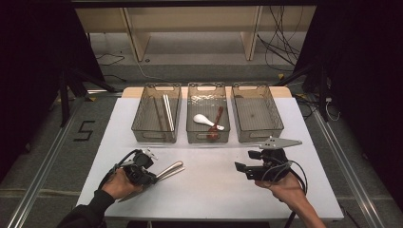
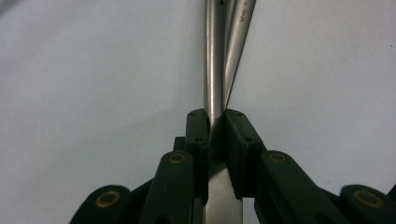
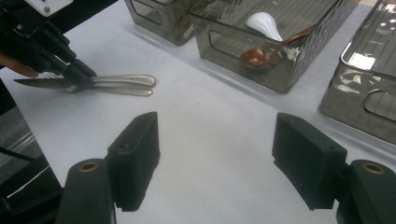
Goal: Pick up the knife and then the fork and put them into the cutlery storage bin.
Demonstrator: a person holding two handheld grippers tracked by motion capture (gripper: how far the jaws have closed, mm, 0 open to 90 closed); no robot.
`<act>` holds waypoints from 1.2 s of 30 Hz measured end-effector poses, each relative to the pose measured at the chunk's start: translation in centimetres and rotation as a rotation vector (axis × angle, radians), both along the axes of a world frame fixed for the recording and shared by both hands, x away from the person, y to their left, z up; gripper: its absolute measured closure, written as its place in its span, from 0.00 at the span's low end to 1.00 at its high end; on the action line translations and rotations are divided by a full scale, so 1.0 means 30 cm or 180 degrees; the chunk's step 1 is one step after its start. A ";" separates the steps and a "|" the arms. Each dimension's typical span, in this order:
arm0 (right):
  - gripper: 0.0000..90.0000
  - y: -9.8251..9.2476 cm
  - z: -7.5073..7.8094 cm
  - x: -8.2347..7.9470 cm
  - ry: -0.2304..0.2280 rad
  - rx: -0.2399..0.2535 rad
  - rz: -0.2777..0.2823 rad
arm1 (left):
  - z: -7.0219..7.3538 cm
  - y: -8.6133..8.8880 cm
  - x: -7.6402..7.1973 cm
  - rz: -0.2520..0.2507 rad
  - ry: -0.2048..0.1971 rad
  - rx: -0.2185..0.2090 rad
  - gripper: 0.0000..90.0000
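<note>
Floor marking "5" [image 1: 84,130] beside table [image 1: 209,190]

We read a dark number 5 [image 1: 84,130] marked on the grey floor [image 1: 57,142], just off the table's [image 1: 209,190] left edge. We can read nothing else.

The knife [image 2: 215,70] handle runs off the top edge; its blade vanishes between the jaws.
</note>
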State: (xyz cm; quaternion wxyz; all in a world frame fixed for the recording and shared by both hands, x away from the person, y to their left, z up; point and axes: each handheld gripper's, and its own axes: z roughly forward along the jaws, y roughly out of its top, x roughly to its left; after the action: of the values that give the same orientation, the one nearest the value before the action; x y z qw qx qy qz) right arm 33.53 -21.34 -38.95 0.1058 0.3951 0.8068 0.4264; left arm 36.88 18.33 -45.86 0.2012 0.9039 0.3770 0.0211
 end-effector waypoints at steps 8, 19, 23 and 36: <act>0.36 0.002 0.001 -0.001 0.0002 0.0001 0.0000 | 0.020 -0.004 -0.002 -0.0004 -0.0045 -0.0167 0.89; 0.36 0.030 0.001 -0.007 -0.0043 0.0009 0.0104 | 0.079 -0.082 -0.013 -0.0244 -0.0096 -0.0394 0.89; 0.36 0.061 0.001 -0.016 -0.0135 -0.0023 0.0209 | 0.095 -0.125 -0.015 -0.0331 -0.0083 -0.0499 0.89; 0.36 0.173 0.001 -0.059 -0.0468 -0.0319 0.0578 | 0.121 -0.272 -0.028 -0.0708 -0.0033 -0.0560 0.89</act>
State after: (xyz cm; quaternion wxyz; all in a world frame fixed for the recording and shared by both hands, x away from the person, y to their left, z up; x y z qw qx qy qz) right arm 31.75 -16.14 -38.93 0.1451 0.2823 0.8496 0.4212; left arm 36.04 10.17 -42.24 0.2827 0.9188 0.2738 -0.0298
